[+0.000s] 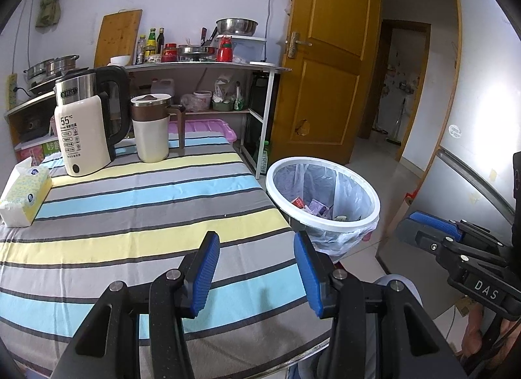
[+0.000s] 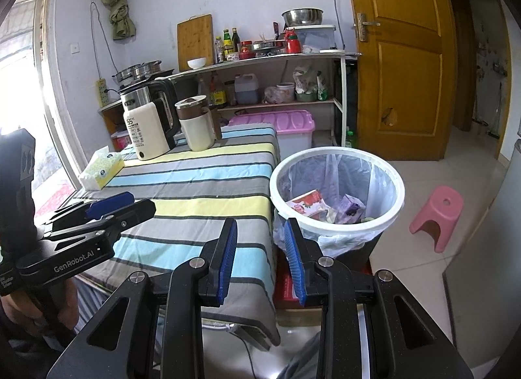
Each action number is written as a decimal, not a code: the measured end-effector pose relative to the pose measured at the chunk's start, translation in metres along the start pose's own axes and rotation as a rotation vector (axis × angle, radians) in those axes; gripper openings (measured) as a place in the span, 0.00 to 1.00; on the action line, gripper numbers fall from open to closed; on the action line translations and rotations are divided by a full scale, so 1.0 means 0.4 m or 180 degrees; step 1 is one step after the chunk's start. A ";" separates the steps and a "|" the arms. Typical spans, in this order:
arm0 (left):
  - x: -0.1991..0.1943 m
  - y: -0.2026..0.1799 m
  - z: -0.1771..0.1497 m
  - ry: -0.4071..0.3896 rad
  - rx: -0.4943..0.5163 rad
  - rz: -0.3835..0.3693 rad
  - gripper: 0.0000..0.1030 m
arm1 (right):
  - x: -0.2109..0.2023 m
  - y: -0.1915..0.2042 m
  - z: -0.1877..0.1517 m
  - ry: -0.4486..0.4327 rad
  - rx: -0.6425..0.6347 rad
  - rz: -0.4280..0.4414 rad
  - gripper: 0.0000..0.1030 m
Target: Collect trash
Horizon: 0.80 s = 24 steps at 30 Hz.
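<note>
One bin (image 2: 337, 183) stands on the floor just beside the striped table (image 2: 202, 183), with several wrappers (image 2: 307, 203) in it. On the table: one kettle (image 1: 86, 124), one jug (image 1: 153, 128), one tissue pack (image 1: 24, 196). Both the left claw (image 1: 257, 268) and the right claw (image 2: 260, 255) are spread and empty, the bin ahead to their right.

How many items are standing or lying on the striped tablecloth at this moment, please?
3: the electric kettle at the far left corner, the lidded cream jug just right of it, and the tissue pack at the left edge. No loose trash shows; the grippers hide part of the near cloth.
</note>
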<state>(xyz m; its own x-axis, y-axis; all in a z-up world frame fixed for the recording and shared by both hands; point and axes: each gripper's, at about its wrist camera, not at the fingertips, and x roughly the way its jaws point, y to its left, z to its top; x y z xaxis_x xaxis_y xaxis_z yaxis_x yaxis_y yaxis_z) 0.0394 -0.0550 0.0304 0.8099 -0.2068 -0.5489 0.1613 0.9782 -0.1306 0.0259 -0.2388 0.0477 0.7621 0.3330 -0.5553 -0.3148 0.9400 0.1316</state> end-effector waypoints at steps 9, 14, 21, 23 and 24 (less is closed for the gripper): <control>-0.002 -0.005 -0.002 -0.0003 0.0012 0.0016 0.46 | -0.001 -0.001 0.000 0.0002 0.0000 0.0005 0.30; -0.001 -0.005 -0.004 0.0004 0.0015 0.0027 0.46 | -0.001 -0.001 -0.001 0.0004 0.0001 0.0006 0.30; 0.001 -0.004 -0.006 0.0009 0.0017 0.0036 0.46 | -0.001 -0.001 -0.001 0.0000 -0.0005 0.0003 0.30; 0.002 -0.003 -0.007 0.0017 0.0020 0.0041 0.46 | -0.001 -0.002 -0.001 0.0005 -0.0002 0.0005 0.30; 0.004 -0.003 -0.007 0.0020 0.0023 0.0044 0.46 | -0.001 -0.001 0.000 0.0004 -0.0001 0.0005 0.30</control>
<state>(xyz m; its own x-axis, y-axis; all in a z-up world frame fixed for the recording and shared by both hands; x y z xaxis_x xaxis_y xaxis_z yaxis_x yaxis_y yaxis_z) 0.0387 -0.0565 0.0273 0.8086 -0.1932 -0.5557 0.1540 0.9811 -0.1170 0.0257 -0.2395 0.0477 0.7609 0.3345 -0.5560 -0.3162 0.9394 0.1324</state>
